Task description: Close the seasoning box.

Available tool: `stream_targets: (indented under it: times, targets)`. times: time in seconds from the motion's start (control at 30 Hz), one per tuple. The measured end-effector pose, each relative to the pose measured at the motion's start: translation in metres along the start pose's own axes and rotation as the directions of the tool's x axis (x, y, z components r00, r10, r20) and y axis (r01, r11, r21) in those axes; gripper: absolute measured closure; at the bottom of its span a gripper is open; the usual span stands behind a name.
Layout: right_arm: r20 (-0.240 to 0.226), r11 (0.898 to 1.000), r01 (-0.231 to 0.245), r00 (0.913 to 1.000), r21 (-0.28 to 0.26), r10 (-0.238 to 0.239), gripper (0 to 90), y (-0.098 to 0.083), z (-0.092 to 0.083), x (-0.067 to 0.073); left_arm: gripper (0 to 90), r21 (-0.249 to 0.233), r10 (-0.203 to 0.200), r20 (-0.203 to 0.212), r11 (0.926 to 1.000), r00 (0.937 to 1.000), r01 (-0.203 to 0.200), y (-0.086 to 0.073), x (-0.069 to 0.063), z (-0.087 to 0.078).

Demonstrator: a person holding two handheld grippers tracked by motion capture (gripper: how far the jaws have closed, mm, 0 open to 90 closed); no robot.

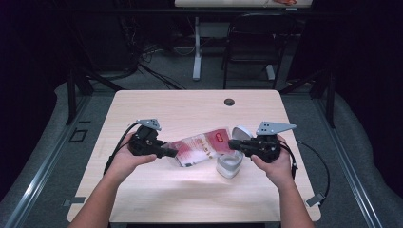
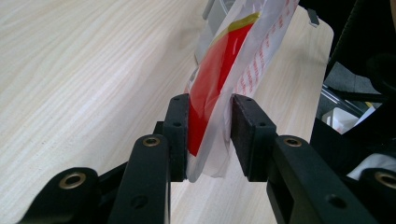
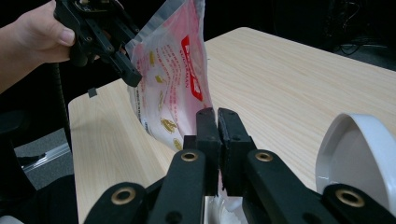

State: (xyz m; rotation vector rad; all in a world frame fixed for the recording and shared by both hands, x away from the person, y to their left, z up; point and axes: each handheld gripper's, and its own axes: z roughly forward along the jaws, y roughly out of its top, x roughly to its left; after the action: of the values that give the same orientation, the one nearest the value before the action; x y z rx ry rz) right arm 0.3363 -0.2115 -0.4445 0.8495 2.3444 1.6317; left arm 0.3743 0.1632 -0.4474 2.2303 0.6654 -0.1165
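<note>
1. Right gripper (image 3: 217,116) jaws are pinched together on the pouch (image 1: 202,148) edge; maintain this clamp.
2. Left gripper (image 2: 210,126) jaws stand apart around the opposite edge, one pad touching; close them before pulling.
3. Keep the pouch suspended between both grippers, above the tabletop (image 1: 190,107), mouth beside the white container (image 1: 230,165).
4. Tilt slowly; judged risk is spillage.

White container (image 1: 231,164) crowds the right; far tabletop (image 1: 190,107) open.
</note>
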Motion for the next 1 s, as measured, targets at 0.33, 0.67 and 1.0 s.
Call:
stream_targets:
  times: [0.33, 0.67, 1.0]
  targets:
    - [-0.003, 1.000, 0.011, 0.9999, 0.002, -0.011, 88.6, 0.002, 0.003, 0.005, 68.6, 0.010, -0.002, 0.009, 0.9999, 1.0000, 0.002, -0.011, 0.003, 0.007]
    - [-0.014, 1.000, 0.024, 0.9996, 0.011, -0.024, 89.1, 0.005, 0.008, 0.012, 68.4, 0.007, -0.007, 0.024, 1.0000, 0.9997, 0.007, -0.028, 0.005, 0.015]
    - [-0.012, 0.998, 0.049, 0.9987, 0.024, -0.049, 89.3, 0.007, 0.011, 0.017, 68.5, -0.003, -0.021, 0.024, 0.9998, 0.9995, 0.021, -0.037, 0.006, 0.020]
